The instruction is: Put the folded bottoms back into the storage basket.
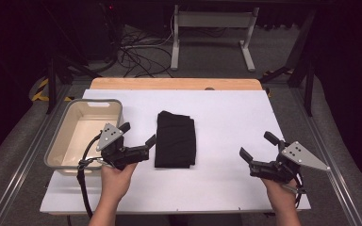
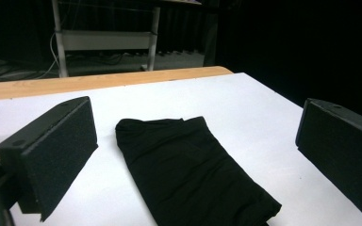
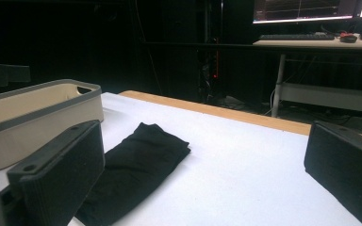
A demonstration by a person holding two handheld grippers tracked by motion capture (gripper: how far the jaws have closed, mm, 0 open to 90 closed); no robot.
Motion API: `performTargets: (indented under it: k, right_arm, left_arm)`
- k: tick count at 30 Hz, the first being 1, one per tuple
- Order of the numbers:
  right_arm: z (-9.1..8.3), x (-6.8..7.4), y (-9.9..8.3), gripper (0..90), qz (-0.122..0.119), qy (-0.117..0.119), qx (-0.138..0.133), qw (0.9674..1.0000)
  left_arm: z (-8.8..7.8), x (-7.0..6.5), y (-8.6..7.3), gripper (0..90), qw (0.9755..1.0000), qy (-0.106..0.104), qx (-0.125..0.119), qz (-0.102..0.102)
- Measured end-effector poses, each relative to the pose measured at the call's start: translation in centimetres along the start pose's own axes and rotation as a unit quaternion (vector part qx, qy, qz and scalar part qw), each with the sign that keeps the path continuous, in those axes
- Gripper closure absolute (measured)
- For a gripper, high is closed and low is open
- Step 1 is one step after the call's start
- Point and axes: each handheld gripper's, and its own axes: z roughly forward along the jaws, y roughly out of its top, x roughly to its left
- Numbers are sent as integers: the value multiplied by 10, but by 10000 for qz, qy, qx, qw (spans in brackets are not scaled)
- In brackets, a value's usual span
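Observation:
A folded black cloth (image 1: 175, 139) lies flat on the white table top (image 1: 226, 117), a little left of the middle. My left gripper (image 1: 137, 133) hovers just left of the cloth, jaws wide open and empty, beside the beige bin (image 1: 66, 141). In the left gripper view the cloth (image 2: 188, 167) stretches between and ahead of the two jaws. My right gripper (image 1: 257, 146) is open and empty near the table's right front, well apart from the cloth. The right gripper view has the cloth (image 3: 136, 165) ahead at the left, with the bin (image 3: 33, 117) behind it.
The empty beige bin stands at the table's left edge. A wooden strip (image 1: 174, 84) runs along the far edge. Beyond it are a desk frame (image 1: 212, 33) and loose cables (image 1: 136, 56) on the floor. Bare white surface lies between the cloth and my right gripper.

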Motion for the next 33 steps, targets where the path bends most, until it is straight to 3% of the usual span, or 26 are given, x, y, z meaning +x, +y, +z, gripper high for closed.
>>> performTargets:
  k: [4, 11, 22, 29, 33]
  right_arm:
    - [-1, 0, 1, 0, 9, -39, -28, 10000]
    - [1, 1, 0, 0, 4, 54, 68, 10000]
    - [3, 2, -1, 0, -27, 15, 85, 10000]
    - [1, 1, 0, 0, 2, -15, 58, 10000]
    - [2, 2, 0, 0, -13, -4, 54, 10000]
  left_arm:
    - [4, 0, 0, 2, 10000, -20, 67, -5]
    - [13, 4, -2, 1, 9994, -195, 210, -198]
    - [26, 8, -5, 1, 9986, -110, 432, -292]
    - [31, 12, -7, 2, 9967, -281, 615, -444]
    - [36, 13, -10, 6, 9962, -176, 696, -490]
